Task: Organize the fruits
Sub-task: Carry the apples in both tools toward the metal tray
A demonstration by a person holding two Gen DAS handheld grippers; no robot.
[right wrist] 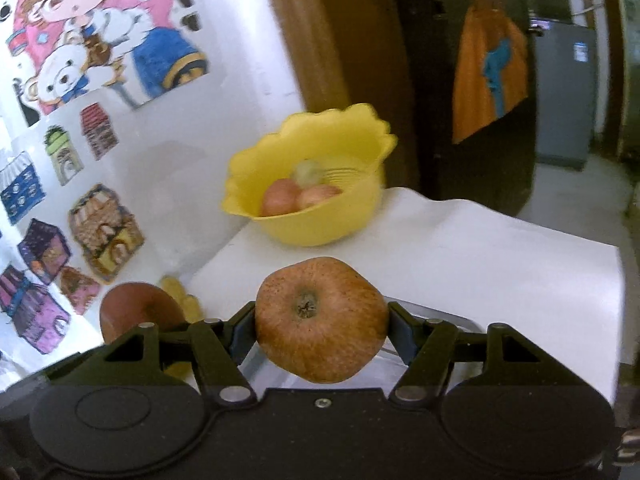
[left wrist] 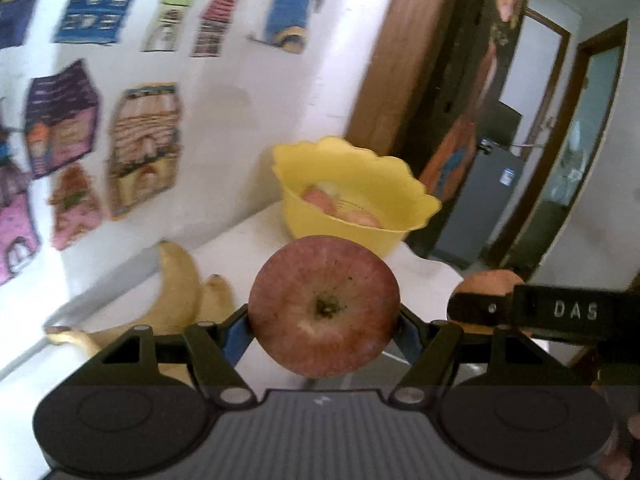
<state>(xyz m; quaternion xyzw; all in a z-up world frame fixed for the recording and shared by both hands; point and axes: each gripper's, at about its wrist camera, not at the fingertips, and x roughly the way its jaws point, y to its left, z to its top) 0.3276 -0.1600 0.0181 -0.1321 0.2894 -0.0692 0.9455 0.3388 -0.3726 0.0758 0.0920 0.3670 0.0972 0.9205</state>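
Left gripper [left wrist: 324, 320] is clamped on a red apple [left wrist: 324, 306], right gripper [right wrist: 322, 326] squeezing an orange-ish apple [right wrist: 320, 318], both up off the table [right wrist: 480, 248], yellow bowl [right wrist: 320, 224] ahead

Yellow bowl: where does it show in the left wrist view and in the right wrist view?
Left wrist view: the yellow bowl stands just above centre, behind the apple in the left gripper.
Right wrist view: the bowl is left of centre, upper middle, fruit inside.
Shared landmark: the white table against the sticker-covered wall.
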